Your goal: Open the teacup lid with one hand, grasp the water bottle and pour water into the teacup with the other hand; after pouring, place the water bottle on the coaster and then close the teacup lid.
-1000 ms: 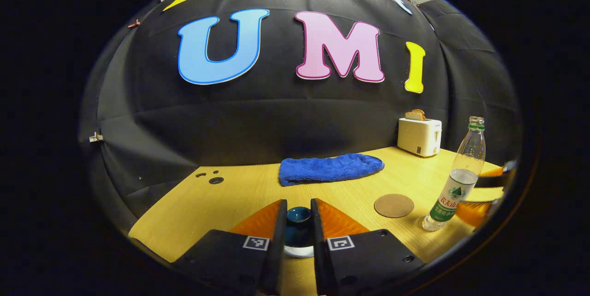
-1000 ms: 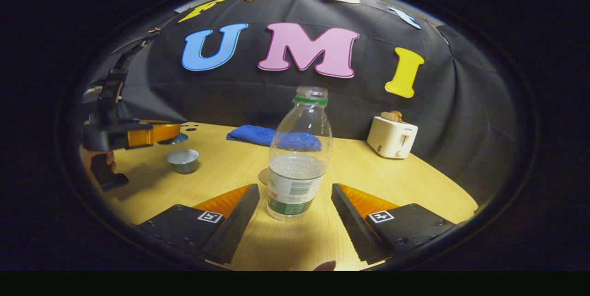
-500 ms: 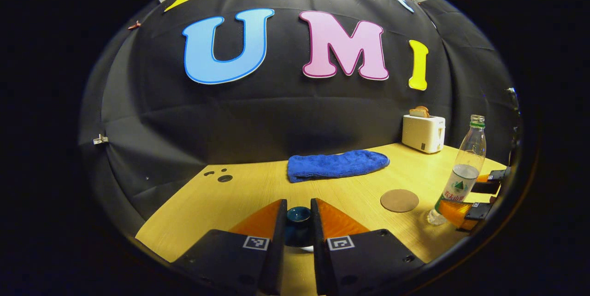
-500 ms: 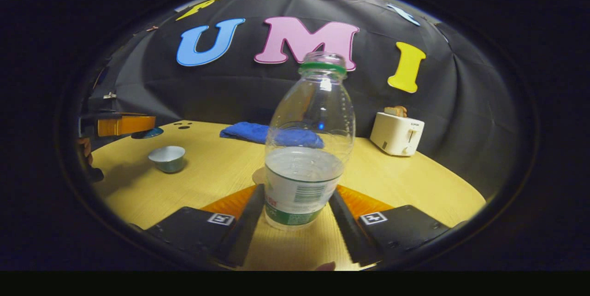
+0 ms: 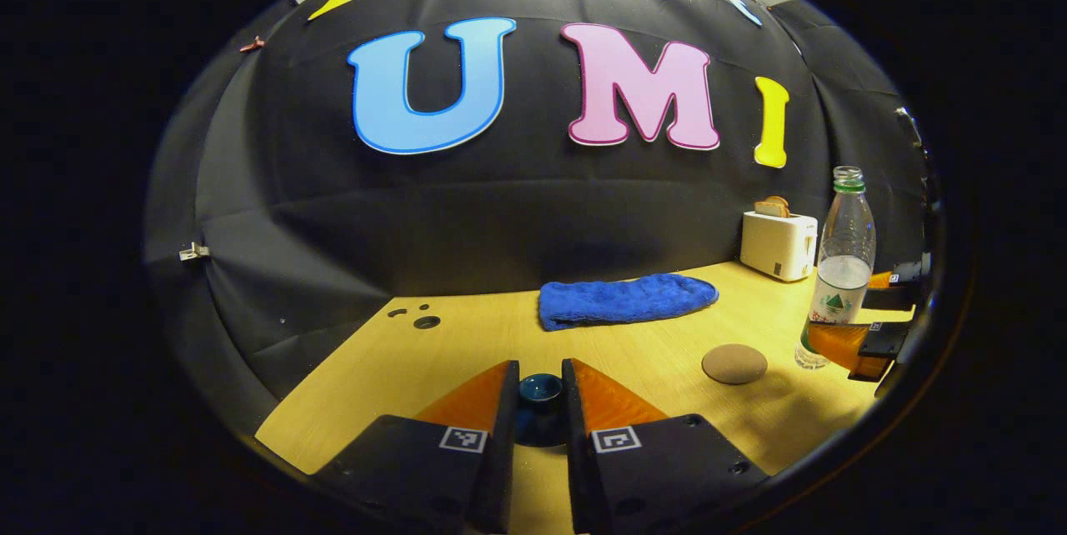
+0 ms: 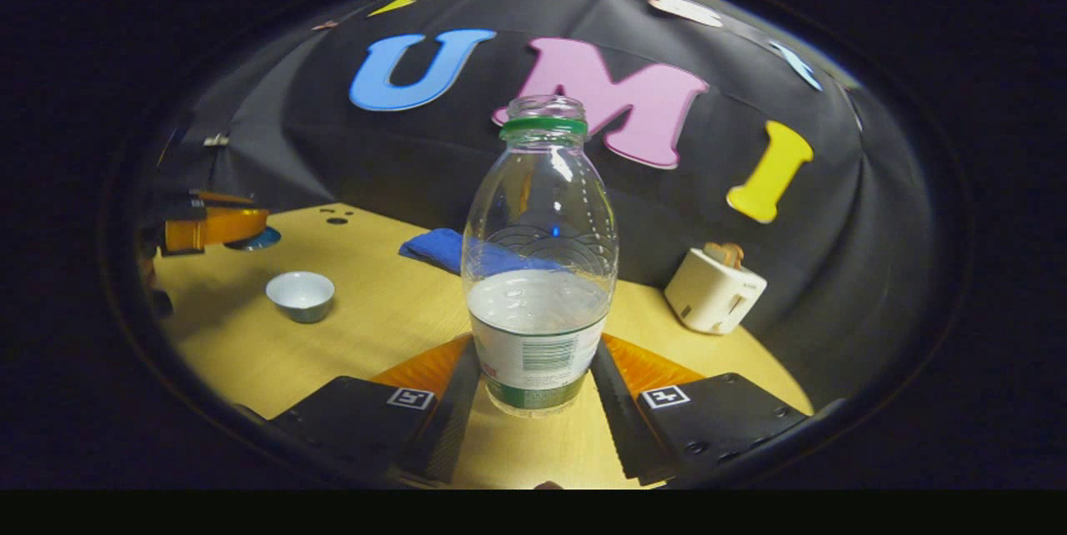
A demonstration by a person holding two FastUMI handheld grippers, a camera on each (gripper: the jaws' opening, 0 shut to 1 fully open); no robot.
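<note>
My left gripper (image 5: 539, 375) is shut on the knob of the dark blue teacup lid (image 5: 538, 428) and holds it above the table. In the right gripper view that left gripper (image 6: 218, 227) hangs at the far left with the lid (image 6: 255, 240) under it, and the open pale teacup (image 6: 300, 295) stands apart below. My right gripper (image 6: 536, 377) is shut on the labelled lower part of the uncapped water bottle (image 6: 538, 268), which is upright and about half full. In the left gripper view the bottle (image 5: 840, 264) stands at the right, beyond the round brown coaster (image 5: 733, 363).
A blue towel (image 5: 625, 302) lies at the back of the wooden table (image 5: 467, 343). A white toaster (image 5: 779, 245) with bread stands at the back right corner. Small holes (image 5: 425, 322) mark the table's back left.
My right gripper has closed on the bottle and raised it a little. The left gripper with the lid has drifted up and away from the teacup.
</note>
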